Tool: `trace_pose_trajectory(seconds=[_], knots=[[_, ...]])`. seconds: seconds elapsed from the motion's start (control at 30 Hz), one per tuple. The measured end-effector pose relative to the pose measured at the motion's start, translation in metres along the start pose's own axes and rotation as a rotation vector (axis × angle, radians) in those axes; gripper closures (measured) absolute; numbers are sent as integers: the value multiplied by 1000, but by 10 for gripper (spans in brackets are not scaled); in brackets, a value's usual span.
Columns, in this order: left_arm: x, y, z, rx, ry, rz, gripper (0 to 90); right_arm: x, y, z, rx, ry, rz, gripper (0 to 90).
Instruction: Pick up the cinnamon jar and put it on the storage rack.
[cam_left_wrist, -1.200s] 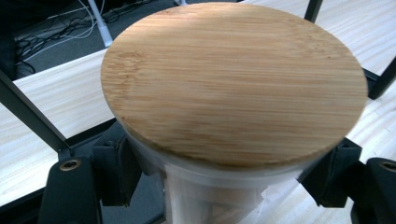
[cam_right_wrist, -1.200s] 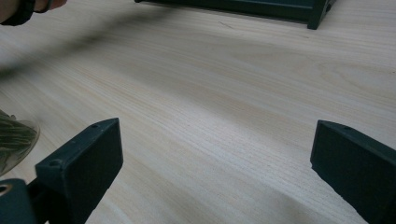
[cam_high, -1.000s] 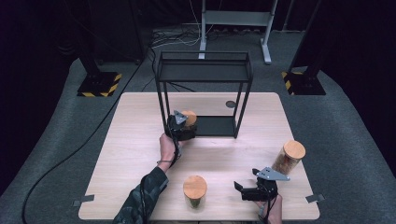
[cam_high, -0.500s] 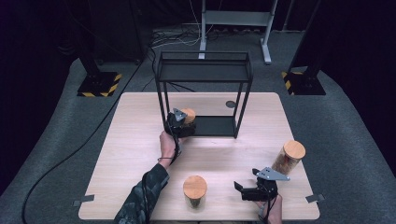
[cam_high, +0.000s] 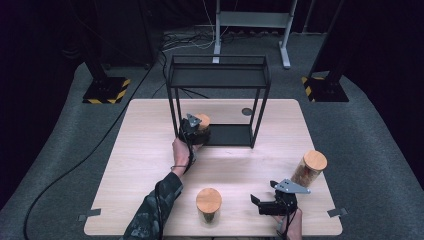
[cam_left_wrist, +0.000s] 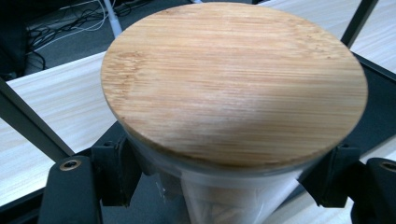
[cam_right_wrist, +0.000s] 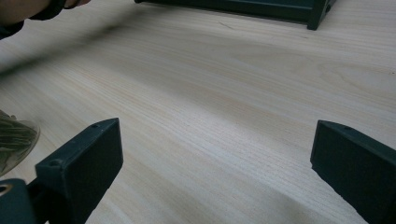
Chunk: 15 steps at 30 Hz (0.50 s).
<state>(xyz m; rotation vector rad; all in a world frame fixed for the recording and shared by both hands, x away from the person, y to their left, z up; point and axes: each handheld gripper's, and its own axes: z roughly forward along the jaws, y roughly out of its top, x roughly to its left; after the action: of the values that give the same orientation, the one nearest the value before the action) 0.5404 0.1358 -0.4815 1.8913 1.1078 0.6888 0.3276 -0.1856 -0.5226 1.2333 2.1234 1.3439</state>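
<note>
A glass jar with a round bamboo lid (cam_left_wrist: 233, 79) sits between the jaws of my left gripper (cam_high: 194, 131), which is shut on its body just under the lid. In the high view this jar (cam_high: 202, 121) stands at the left end of the lower shelf of a black metal rack (cam_high: 218, 75). My right gripper (cam_high: 264, 204) rests low over the table near the front edge, open, its jaws wide apart with bare wood between them (cam_right_wrist: 219, 154).
A second lidded jar (cam_high: 208, 204) stands near the front edge, left of the right gripper. A third jar (cam_high: 309, 167) stands at the right side of the table (cam_high: 145, 145). A small dark disc (cam_high: 246, 111) lies behind the rack.
The left gripper and its jar have edged slightly further in at the rack's lower shelf. The right gripper has stayed put.
</note>
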Motion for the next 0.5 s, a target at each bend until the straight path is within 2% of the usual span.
trace_pose_trajectory(seconds=[0.5], knots=[[1,3,11,15,13,-1,251,0,0,0,-2,2,2,16]])
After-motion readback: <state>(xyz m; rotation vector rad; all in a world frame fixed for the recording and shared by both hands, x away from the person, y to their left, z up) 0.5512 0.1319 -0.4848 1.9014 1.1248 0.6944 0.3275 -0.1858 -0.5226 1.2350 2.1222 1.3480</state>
